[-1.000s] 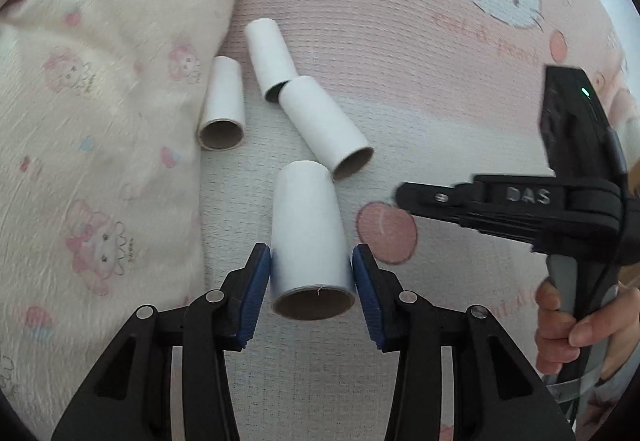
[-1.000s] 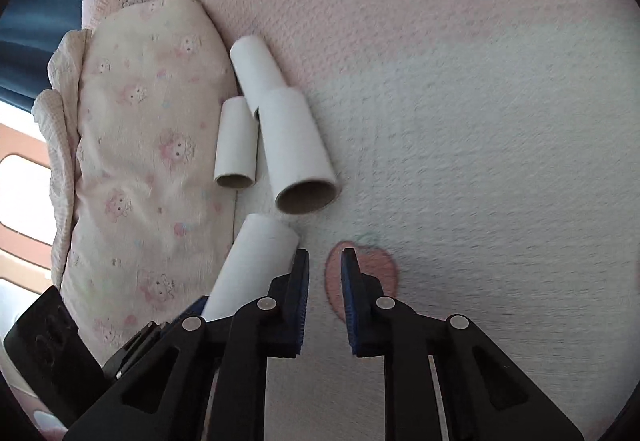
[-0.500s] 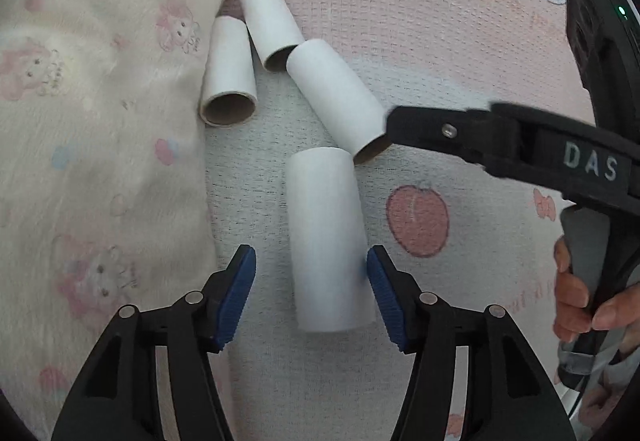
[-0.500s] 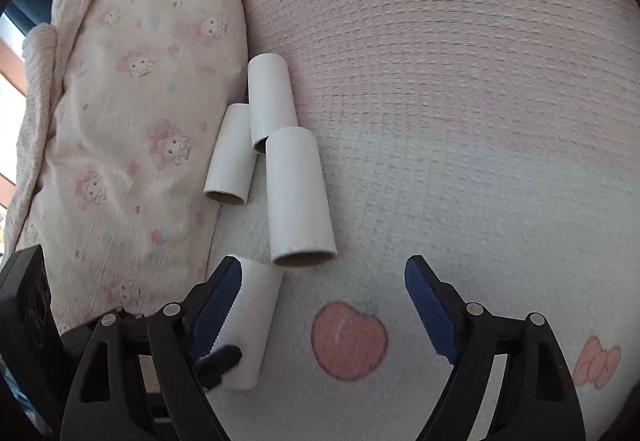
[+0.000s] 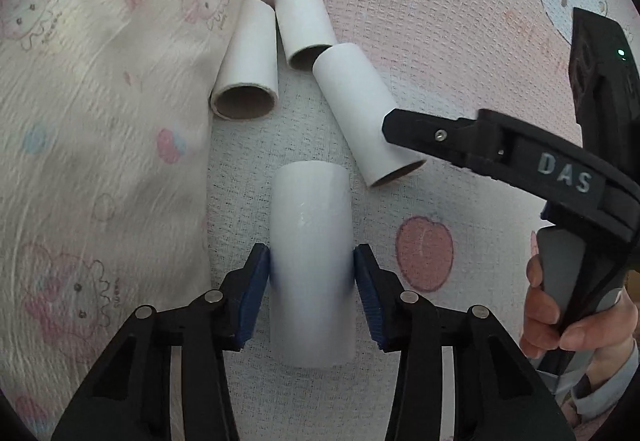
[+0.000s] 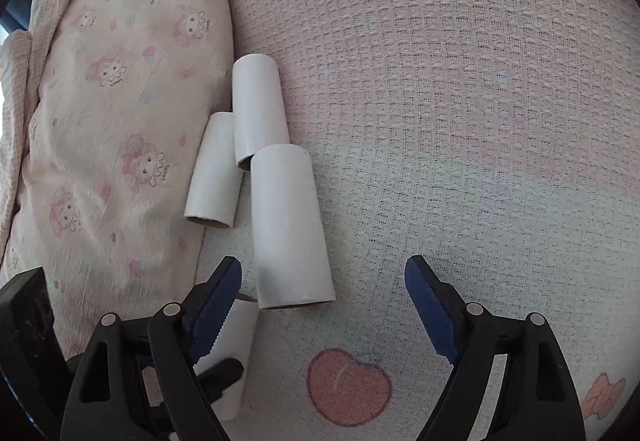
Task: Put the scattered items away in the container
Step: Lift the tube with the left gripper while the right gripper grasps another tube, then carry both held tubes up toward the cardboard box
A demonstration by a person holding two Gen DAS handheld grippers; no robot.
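A pink cartoon-print blanket carries a pillow and four cardboard tubes. The left gripper has just been closing — its pads clasp the nearest tube. The right gripper, jaws spread wide, straddles the second tube — not touching.

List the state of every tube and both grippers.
Left gripper: jaws just closed, pads pressing the nearest tube.
Nearest tube: lying, gripped at its sides.
Angled tube: lying, free.
Two far tubes: lying, side by side.
Right gripper: open, empty.
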